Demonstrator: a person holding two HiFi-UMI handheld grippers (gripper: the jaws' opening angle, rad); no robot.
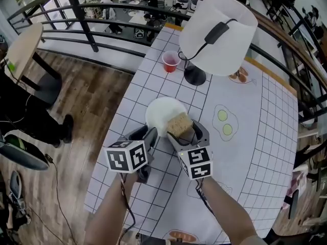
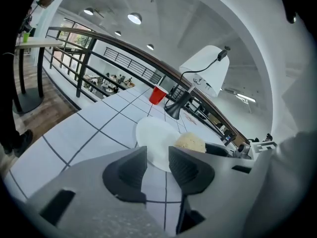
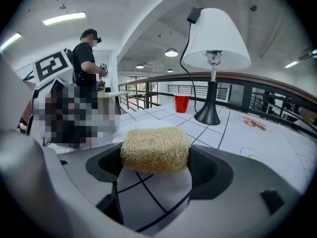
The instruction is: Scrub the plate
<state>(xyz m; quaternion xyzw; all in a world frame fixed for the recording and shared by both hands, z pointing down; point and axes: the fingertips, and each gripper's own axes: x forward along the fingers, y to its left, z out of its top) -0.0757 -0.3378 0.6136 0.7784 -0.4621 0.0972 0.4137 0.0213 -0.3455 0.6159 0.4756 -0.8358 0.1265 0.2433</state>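
A white plate (image 1: 162, 110) lies on the grid-patterned table, also seen in the left gripper view (image 2: 154, 137). My right gripper (image 1: 182, 130) (image 3: 154, 158) is shut on a tan fibrous sponge (image 1: 180, 124) (image 3: 154, 149), held over the plate's near right edge. My left gripper (image 1: 148, 135) (image 2: 158, 156) sits just short of the plate's near left edge. Its jaws stand a narrow gap apart with nothing between them. The sponge (image 2: 190, 142) shows to the right of the left jaws.
A white-shaded lamp (image 1: 217, 32) on a black base (image 1: 194, 76) stands beyond the plate, with a red cup (image 1: 170, 61) to its left. The table's left edge (image 1: 115, 126) drops to wooden floor. A railing (image 1: 102, 37) runs behind. A person (image 3: 86, 58) stands at the left.
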